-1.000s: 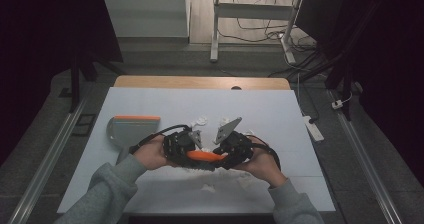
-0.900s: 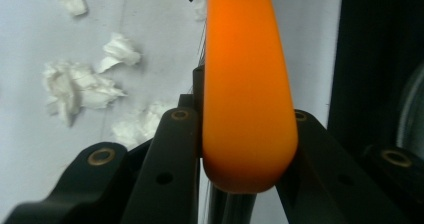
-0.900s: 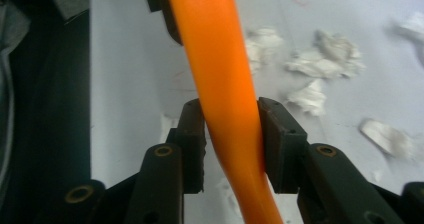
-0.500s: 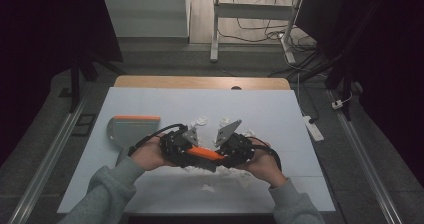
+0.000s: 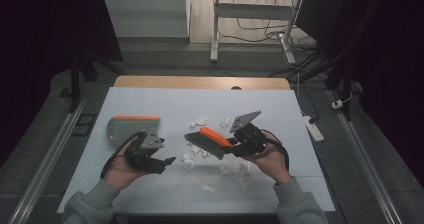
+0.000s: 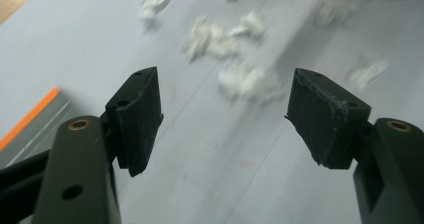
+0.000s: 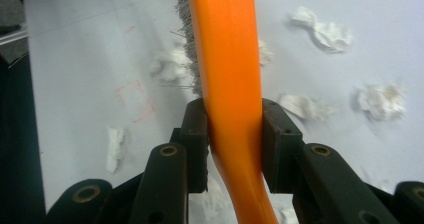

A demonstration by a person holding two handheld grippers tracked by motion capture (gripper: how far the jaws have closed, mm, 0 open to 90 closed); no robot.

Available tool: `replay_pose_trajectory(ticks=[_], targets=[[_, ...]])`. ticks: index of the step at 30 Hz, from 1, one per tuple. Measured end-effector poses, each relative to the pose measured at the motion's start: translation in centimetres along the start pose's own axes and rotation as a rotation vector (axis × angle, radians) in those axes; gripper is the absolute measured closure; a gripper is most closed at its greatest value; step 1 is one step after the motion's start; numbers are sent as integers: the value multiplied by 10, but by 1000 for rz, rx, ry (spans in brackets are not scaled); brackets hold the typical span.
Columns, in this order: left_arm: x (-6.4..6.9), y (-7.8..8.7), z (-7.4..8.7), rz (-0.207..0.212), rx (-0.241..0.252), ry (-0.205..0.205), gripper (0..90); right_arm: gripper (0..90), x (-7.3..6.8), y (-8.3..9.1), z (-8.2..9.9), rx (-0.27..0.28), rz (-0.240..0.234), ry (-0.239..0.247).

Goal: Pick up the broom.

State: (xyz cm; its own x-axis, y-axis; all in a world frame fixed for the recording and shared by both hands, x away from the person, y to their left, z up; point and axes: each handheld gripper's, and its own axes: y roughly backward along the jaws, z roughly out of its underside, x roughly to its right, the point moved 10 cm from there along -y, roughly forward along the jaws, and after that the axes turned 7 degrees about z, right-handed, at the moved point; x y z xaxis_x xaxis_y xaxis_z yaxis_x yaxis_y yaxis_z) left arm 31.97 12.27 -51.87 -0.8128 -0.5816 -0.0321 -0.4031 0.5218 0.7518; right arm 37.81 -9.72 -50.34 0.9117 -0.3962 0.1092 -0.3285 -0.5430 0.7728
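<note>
The right gripper (image 5: 231, 146) is clenched on the orange handle of the brush (image 5: 207, 140), the handle pinched between both black pads in the right gripper view (image 7: 235, 149), where the orange handle (image 7: 227, 59) runs up toward twelve o'clock with grey bristles (image 7: 185, 34) showing along its nine o'clock side. In the high view the brush sits just past the middle of the table (image 5: 280, 109), its bristle head pointing toward nine o'clock from the gripper and hanging over scattered white paper scraps (image 5: 192, 159). The left gripper (image 5: 167, 160) is released, with nothing between its jaws; they have just been opening, and in the left gripper view (image 6: 222, 119) the two pads stand wide apart above bare table with blurred scraps (image 6: 247, 79) beyond them toward twelve o'clock. This gripper is held at about eight o'clock from the brush, well apart from it. The grey dustpan with an orange edge (image 5: 131, 126) lies flat at about ten o'clock from the left gripper, near it; its orange strip (image 6: 30, 116) shows at the nine o'clock edge of the left gripper view. More scraps lie at twelve o'clock and six o'clock from the brush.
</note>
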Motion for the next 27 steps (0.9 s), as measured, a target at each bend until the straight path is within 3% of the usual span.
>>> replay_pose_trajectory(ticks=[3,6,9,12,21,27], targets=[[-8,7,17,-70,13,33,271,675,8,3,2,8,20,-24],[-13,13,28,-71,75,104,272,675,18,8,3,21,45,-64],[-19,16,41,-93,78,141,269,675,30,12,7,38,74,-107],[-22,19,52,-97,112,187,272,675,44,17,14,45,112,-152],[-21,15,70,-112,95,179,267,675,77,37,34,42,234,-252],[-21,12,73,-100,88,187,264,675,91,37,45,24,269,-299]])
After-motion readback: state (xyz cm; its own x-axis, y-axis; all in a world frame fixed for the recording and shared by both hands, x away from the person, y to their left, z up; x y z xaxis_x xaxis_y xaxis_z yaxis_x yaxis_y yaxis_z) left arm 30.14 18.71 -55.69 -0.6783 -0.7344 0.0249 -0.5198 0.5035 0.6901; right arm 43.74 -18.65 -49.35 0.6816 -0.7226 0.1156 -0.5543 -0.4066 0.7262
